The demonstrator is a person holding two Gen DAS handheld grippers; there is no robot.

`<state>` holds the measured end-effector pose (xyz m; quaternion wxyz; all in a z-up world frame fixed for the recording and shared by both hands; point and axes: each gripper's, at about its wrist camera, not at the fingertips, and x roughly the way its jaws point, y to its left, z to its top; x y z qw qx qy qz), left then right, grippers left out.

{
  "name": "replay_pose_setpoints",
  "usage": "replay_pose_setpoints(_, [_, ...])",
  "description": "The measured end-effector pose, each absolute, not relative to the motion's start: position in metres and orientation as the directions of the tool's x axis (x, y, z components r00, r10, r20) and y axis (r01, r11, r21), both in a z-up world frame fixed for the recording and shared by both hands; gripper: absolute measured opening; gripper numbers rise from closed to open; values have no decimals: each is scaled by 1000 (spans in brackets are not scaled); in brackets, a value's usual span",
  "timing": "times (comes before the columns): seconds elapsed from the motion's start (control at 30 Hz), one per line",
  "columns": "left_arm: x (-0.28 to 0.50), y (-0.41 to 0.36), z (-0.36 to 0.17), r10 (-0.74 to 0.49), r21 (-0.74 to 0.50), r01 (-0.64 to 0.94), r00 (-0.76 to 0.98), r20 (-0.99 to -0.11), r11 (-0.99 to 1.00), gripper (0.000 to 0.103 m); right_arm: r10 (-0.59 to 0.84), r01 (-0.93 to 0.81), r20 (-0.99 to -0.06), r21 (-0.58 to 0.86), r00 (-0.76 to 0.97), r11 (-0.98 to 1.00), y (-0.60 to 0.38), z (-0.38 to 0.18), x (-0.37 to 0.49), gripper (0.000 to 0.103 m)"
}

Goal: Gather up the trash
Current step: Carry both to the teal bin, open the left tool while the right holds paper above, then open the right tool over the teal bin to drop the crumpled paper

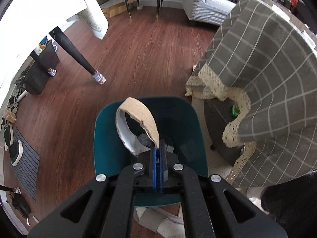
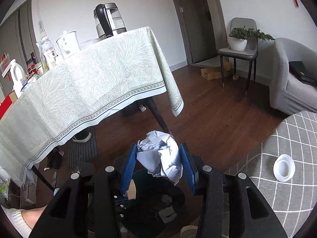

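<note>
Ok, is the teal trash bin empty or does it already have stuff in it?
Not empty. The left wrist view looks down into the teal bin and shows crumpled grey scraps at its bottom, below the cardboard strip.

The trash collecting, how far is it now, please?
Done: the teal bin already holds some scraps at its bottom. In hand: the left gripper pinches a torn cardboard strip right above the bin's opening, and the right gripper holds a crumpled paper ball. Left: dropping both pieces in. A small white cup sits on the checked cloth; whether it is trash, I cannot tell.
</note>
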<state>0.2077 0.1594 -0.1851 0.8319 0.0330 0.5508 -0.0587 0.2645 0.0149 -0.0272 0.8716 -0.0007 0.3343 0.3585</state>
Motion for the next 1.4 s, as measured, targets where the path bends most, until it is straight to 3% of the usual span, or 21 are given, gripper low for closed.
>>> replay_pose_setpoints(0.3, [196,180,-213,-51,-12,125,317,-947,992,11,630,-630,-611,260,480,732,40,-45,270,45])
replay_pose_setpoints(0.33, [195,183,-214,-53,-13,126,319,-946,992,14,630,-630,-614,262,475,731,42,-47,270,45])
replay_pose_setpoints(0.43, [190,191,-216,-34,4,113,329,-944,994,38,632,-635,-624,268,458,725,52,-54,272,45])
replay_pose_setpoints(0.6, [184,208,-206,-30,3,93,359,-933,996,42,618,-641,-657,259,432,723,67,-68,273,45])
replay_pose_setpoints(0.83, [175,224,-182,-40,-5,83,424,-905,997,63,587,-638,-704,246,400,730,85,-93,276,45])
replay_pose_setpoints(1.03, [169,237,-158,-27,-2,52,481,-876,999,69,547,-640,-750,220,372,737,98,-117,278,45])
replay_pose_setpoints(1.4, [157,264,-90,-25,-86,-63,649,-761,994,69,464,-681,-841,167,279,713,120,-167,257,47])
